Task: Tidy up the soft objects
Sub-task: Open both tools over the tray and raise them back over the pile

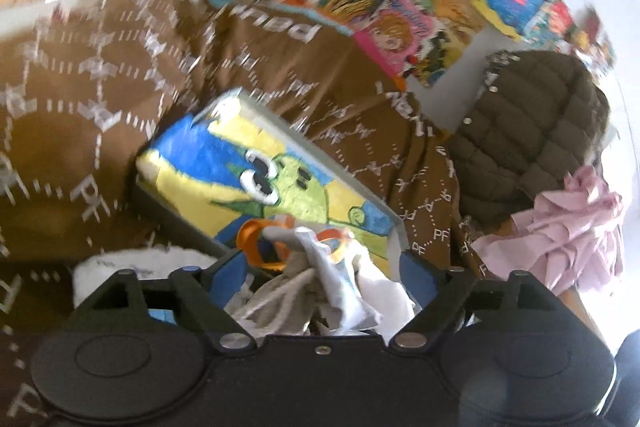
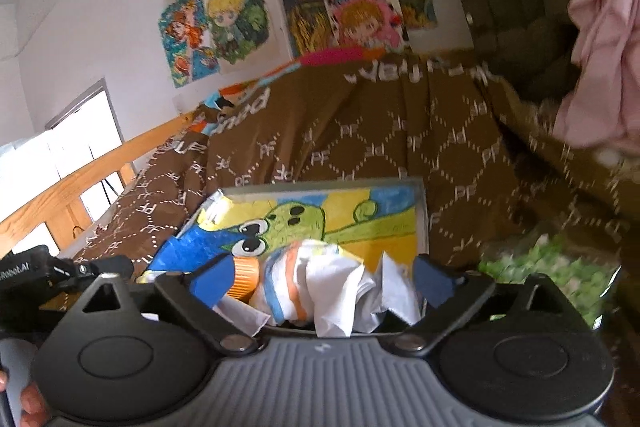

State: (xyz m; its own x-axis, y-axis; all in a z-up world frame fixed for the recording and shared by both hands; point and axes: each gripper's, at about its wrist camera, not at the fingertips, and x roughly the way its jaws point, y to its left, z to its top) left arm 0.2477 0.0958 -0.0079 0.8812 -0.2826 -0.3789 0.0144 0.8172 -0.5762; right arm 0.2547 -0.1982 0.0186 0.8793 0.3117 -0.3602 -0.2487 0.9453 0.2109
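A bedspread [image 2: 360, 147] covers the bed. A framed picture [image 2: 340, 219] lies flat on it. A heap of crumpled cloth [image 2: 332, 287] lies at the picture's near edge. A padded jacket [image 1: 532, 131] and a ruffled garment [image 1: 568, 227] lie to the right. Posters [image 2: 304, 11] hang on the wall behind the bed.

Brown bedspread [image 2: 360, 147] under framed picture [image 2: 320, 223]

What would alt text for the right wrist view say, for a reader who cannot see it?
The right gripper, fingers open, hangs over crumpled white clothes with orange and blue trim, none of it gripped. Behind them a framed frog picture lies on a brown patterned bedspread; a pink garment shows at upper right.
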